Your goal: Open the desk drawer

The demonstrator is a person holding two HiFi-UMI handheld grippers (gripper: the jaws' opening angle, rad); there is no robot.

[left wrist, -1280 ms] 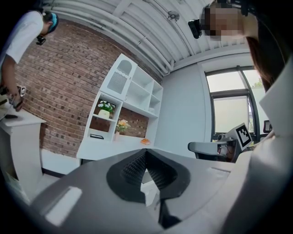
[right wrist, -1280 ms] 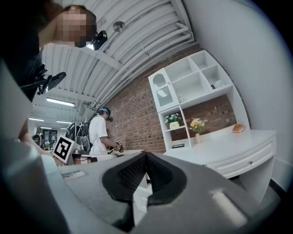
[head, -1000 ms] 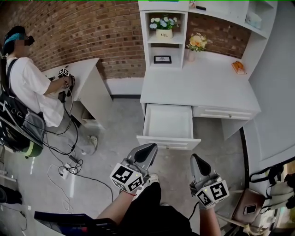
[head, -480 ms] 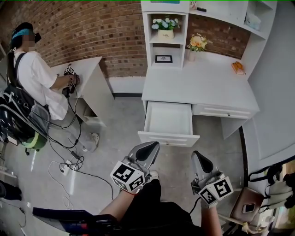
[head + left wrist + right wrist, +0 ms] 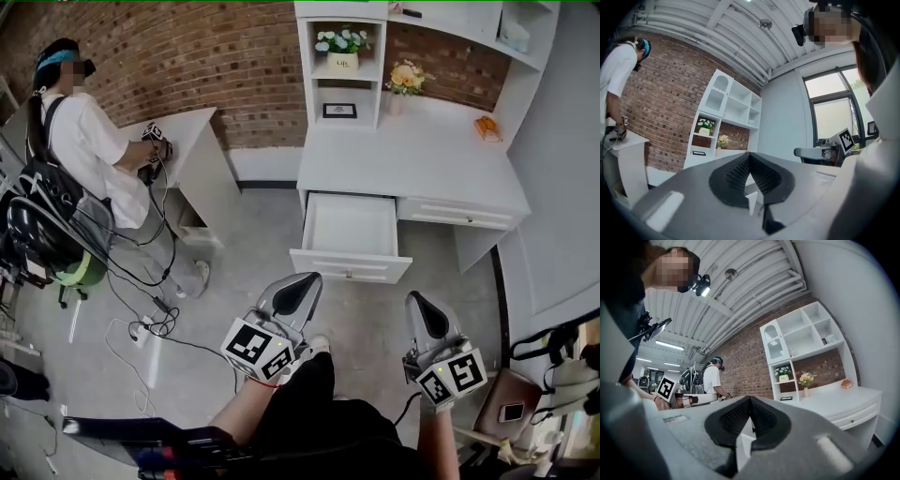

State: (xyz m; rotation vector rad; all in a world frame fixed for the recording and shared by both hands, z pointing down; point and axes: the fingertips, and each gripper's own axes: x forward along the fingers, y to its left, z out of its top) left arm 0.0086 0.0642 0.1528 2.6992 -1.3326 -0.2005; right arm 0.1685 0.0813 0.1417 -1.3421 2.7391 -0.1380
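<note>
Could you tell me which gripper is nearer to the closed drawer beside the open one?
Right. The right gripper sits below the closed drawer in the head view; the left gripper is farther left, before the open drawer.

The right tool [image 5: 750, 399] has its jaws shut tight, with nothing between them. Behind it, a tall white shelf [image 5: 801, 341] stands on the white surface [image 5: 834, 401]. Orange flowers [image 5: 805, 378] sit at the foot of the shelf. A person [image 5: 711, 378] stands left of the shelf, by the brick wall [image 5: 745, 366].
</note>
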